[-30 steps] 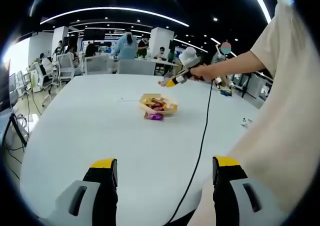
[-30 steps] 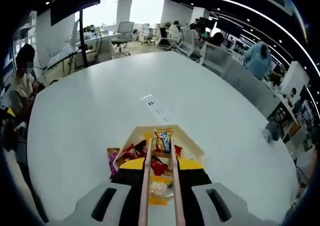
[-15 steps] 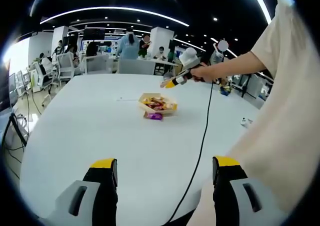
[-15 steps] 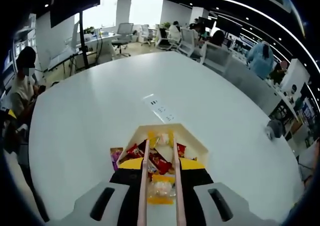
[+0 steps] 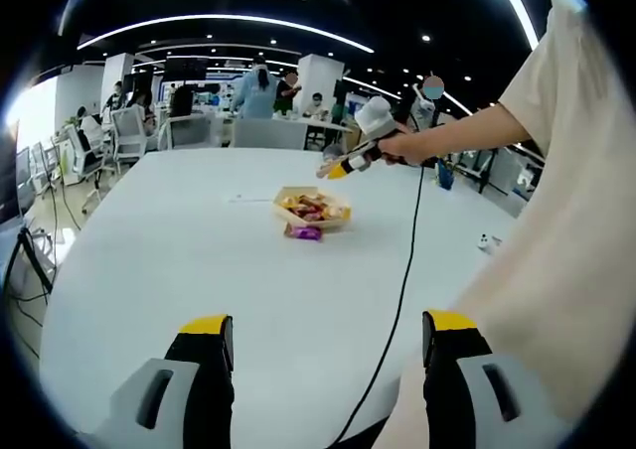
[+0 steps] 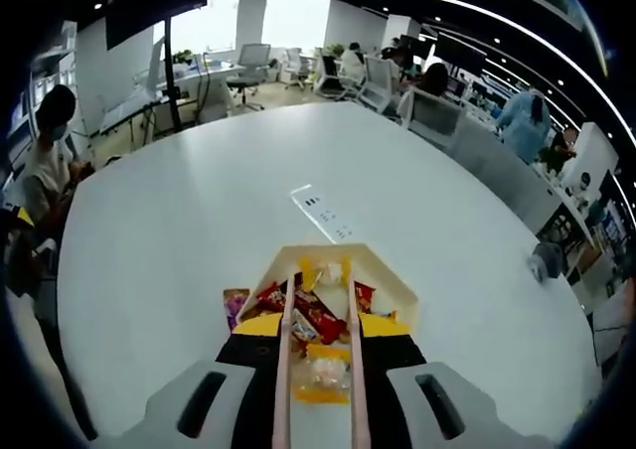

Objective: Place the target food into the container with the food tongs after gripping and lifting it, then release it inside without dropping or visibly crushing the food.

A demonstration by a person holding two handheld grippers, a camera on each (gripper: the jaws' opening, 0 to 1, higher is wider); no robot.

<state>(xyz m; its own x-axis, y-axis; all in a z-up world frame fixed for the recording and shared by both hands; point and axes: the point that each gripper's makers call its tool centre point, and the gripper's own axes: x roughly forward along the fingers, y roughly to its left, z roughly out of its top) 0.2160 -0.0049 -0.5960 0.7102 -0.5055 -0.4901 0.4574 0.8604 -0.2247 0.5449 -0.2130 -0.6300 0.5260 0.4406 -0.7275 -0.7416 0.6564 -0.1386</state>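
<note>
Right gripper (image 6: 318, 326): jaws clamped on the handles of the food tongs (image 6: 287, 370), whose two arms run forward to tips hanging above the cardboard container (image 6: 395, 281). Arms noted slightly wider apart than a second ago. Blue-and-gold packet then pinched at the tips no longer there; tips now bare. Judged released into the container, among the mixed wrapped snacks (image 6: 320, 316); exact resting place among them not distinguishable, and no sign of crushing discernible at this size.

Left gripper (image 5: 328, 326): jaws released, spread wide, nothing between them, hovering low above the near part of the white table (image 5: 179, 240), well apart from the work. Unchanged over the interval.

In the left gripper view, container (image 5: 313, 209) seen mid-table, right gripper (image 5: 358, 151) held above and just behind it, black cable (image 5: 402, 270) trailing towards the viewer.

One purple packet (image 6: 236, 300) lying on the table, touching the container's outer wall. Placement step assessed as complete for the released item; purple packet a likely next candidate.
</note>
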